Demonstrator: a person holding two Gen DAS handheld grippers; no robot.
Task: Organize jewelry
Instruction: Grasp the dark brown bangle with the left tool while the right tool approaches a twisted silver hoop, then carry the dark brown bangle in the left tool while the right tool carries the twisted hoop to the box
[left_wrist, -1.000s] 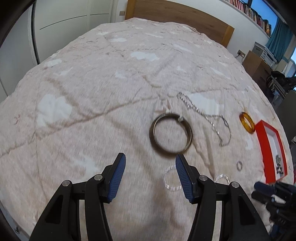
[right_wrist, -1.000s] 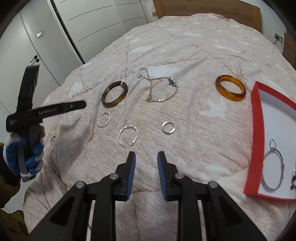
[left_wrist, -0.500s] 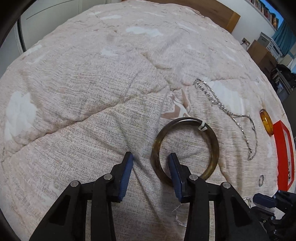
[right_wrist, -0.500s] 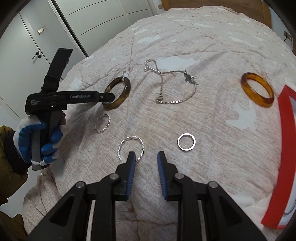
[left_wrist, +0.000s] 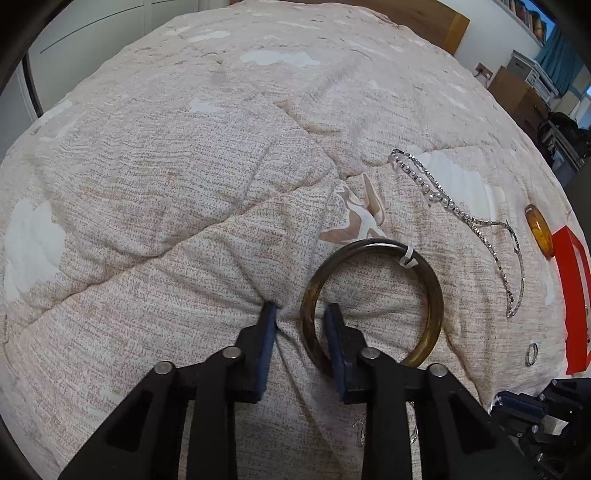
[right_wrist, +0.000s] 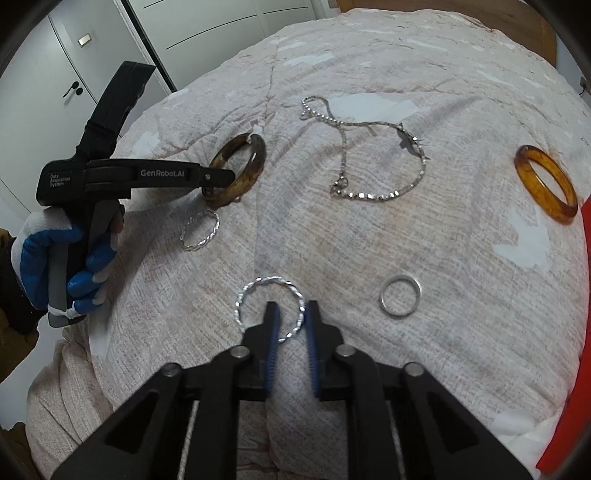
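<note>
A dark brown bangle (left_wrist: 424, 284) with a white tag lies on the bed quilt. My left gripper (left_wrist: 301, 314) straddles its near-left rim, one finger inside the ring and one outside, jaws partly closed with a gap still showing. The bangle also shows in the right wrist view (right_wrist: 243, 173). My right gripper (right_wrist: 291, 314) straddles the right rim of a twisted silver ring (right_wrist: 255, 291), jaws narrow but apart. A second twisted ring (right_wrist: 199, 230), a plain silver band (right_wrist: 400, 301), a silver chain (right_wrist: 373, 158) and an amber bangle (right_wrist: 545, 182) lie around.
A red jewelry tray (left_wrist: 570, 280) sits at the right edge of the bed; it also shows in the right wrist view (right_wrist: 580, 332). White wardrobe doors (right_wrist: 155, 33) stand behind to the left. A wooden headboard (left_wrist: 436, 14) is at the far end.
Both grippers moved forward and down onto the quilt. The left jaws narrowed around the brown bangle's rim. The right gripper reached the twisted silver ring.
</note>
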